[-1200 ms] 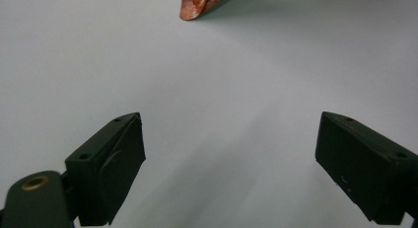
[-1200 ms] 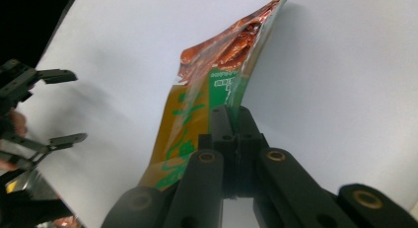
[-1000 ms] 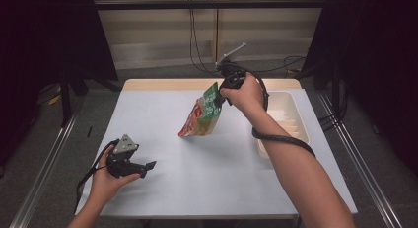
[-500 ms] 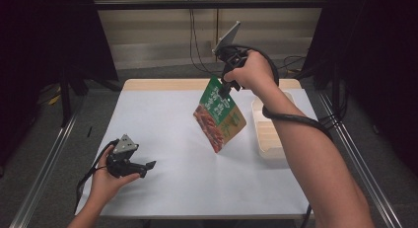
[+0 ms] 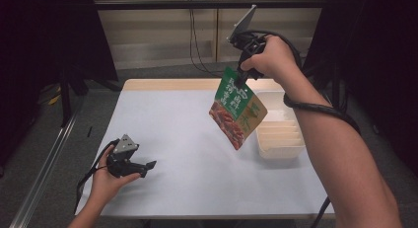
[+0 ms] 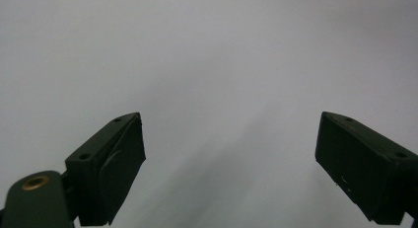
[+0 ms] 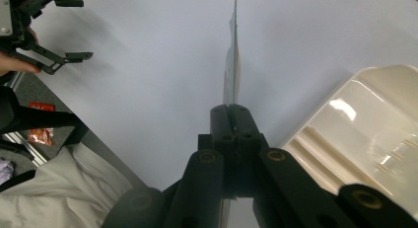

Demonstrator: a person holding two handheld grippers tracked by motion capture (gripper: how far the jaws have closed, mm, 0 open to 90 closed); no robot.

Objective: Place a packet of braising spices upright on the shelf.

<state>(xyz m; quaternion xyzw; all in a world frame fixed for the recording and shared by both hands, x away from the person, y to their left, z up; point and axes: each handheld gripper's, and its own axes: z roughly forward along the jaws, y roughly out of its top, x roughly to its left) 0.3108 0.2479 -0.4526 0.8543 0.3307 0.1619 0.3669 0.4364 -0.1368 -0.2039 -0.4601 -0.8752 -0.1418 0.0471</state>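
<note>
My right tool (image 5: 241,81) is clamped on the top edge of a snack bag (image 5: 236,112), which hangs in the air in the upper middle of the high view, above the white surface (image 5: 187,154) and just left of the pale divided tray (image 5: 280,134). In the right gripper view the bag (image 7: 231,70) shows edge-on as a thin sheet running straight out from the closed jaws, so I judge it flat, light and only partly filled. It hangs tilted, lower corner toward the middle of the frame, which tells me the film is soft and will swing and fold rather than hold a shape. The printed plastic looks glossy, so I expect it to be slippery; a pinch on the flat sealed strip along the top is the safest hold, since the seam is stiffer and there is nothing inside it to crush. Squeezing the belly would risk breaking the contents or letting the bag slide out. My left tool (image 5: 143,166) rests at the lower left of the high view, jaws spread apart with nothing between them, well away from the bag; its own view looks along the 2 jaws at bare surface (image 6: 207,65).
</note>
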